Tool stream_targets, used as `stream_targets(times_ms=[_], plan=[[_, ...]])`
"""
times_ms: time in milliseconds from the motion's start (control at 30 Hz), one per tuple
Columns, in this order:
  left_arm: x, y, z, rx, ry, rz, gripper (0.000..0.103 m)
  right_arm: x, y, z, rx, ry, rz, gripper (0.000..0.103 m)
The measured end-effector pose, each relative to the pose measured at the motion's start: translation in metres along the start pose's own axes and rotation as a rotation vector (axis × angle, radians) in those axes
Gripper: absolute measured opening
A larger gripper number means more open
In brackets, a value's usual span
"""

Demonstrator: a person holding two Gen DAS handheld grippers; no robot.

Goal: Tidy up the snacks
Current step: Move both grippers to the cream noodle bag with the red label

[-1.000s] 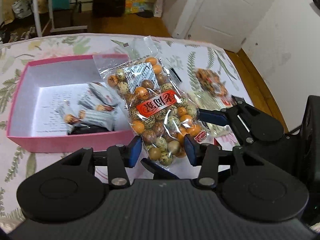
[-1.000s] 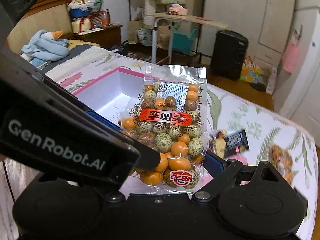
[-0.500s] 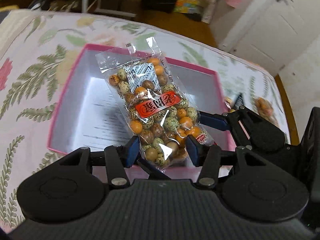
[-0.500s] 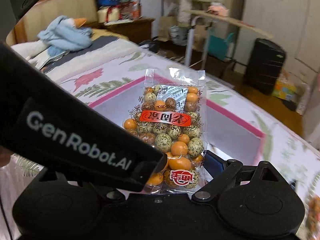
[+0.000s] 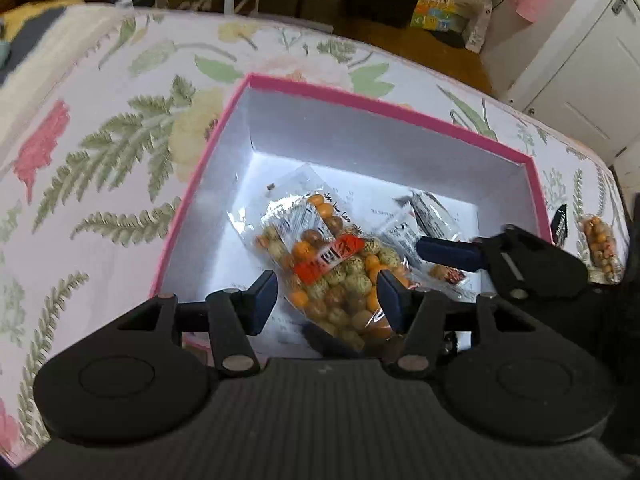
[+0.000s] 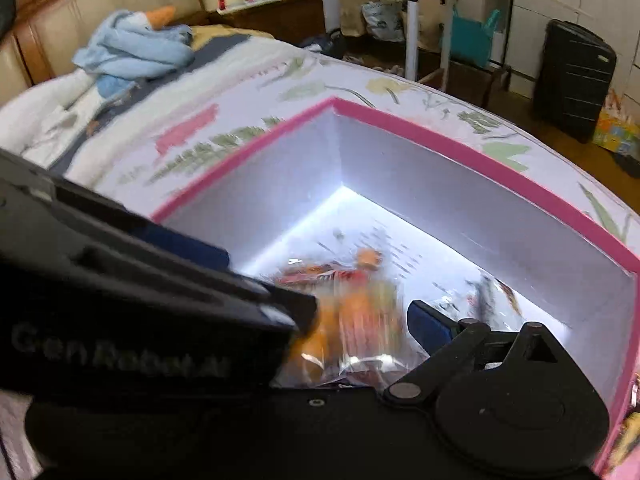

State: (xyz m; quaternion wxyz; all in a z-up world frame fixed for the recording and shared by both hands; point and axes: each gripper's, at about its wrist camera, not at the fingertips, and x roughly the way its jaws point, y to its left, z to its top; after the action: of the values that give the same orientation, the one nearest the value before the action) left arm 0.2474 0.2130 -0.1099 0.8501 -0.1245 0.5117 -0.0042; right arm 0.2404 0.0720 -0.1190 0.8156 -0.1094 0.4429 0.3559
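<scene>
- Left hand-held gripper: jaws opening. The nut bag sits between the blue pads; the left pad stands clear of the film, the right pad is at the bag's edge, and whether it touches I cannot tell.
- Nut bag: clear film, orange and speckled pieces, red label. It is inside the pink box, tilted, far end down on the white floor, near end up between the jaws.
- In the right wrist view the bag is smeared by motion blur.
- Right hand-held gripper: only its right blue finger shows. The left hand-held gripper's black body crosses the frame and hides the other finger. That finger stands beside the bag; pinching or spread, I cannot tell.
- From the left wrist view, the same blue finger reaches in from the right, over the small packets.
- Small packets: white wrappers lying on the box floor to the right of the nut bag, one just beside it.
- Pink box: open, white inside, standing on the bed, which has a floral cover.
- A second nut bag lies on the bed outside the box, past its right wall.
- A blue cloth bundle sits at the head of the bed, well apart from the box.
</scene>
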Motion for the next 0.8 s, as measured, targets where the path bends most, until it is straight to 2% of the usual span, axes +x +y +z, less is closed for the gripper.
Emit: stream_targets(times_ms=[267,400,500,700,800], plan=[[-0.046,-0.026,-0.018,0.098,-0.103,0.015,0.055,-0.081,0.0,-0.012,0.008,-0.103,-0.009,0.098],[-0.08,-0.059,-0.034,0.214,-0.166,0.058,0.06,-0.119,-0.005,-0.023,0.043,-0.133,-0.024,0.098],[-0.106,-0.078,-0.043,0.245,-0.203,0.014,0.064,-0.151,-0.009,-0.038,0.069,-0.149,-0.066,0.098],[-0.137,-0.099,-0.059,0.217,-0.203,-0.117,0.067,-0.208,-0.034,-0.078,0.143,-0.157,-0.148,0.099],[-0.144,-0.114,-0.068,0.216,-0.201,-0.123,0.067,-0.236,-0.052,-0.102,0.177,-0.161,-0.176,0.099]])
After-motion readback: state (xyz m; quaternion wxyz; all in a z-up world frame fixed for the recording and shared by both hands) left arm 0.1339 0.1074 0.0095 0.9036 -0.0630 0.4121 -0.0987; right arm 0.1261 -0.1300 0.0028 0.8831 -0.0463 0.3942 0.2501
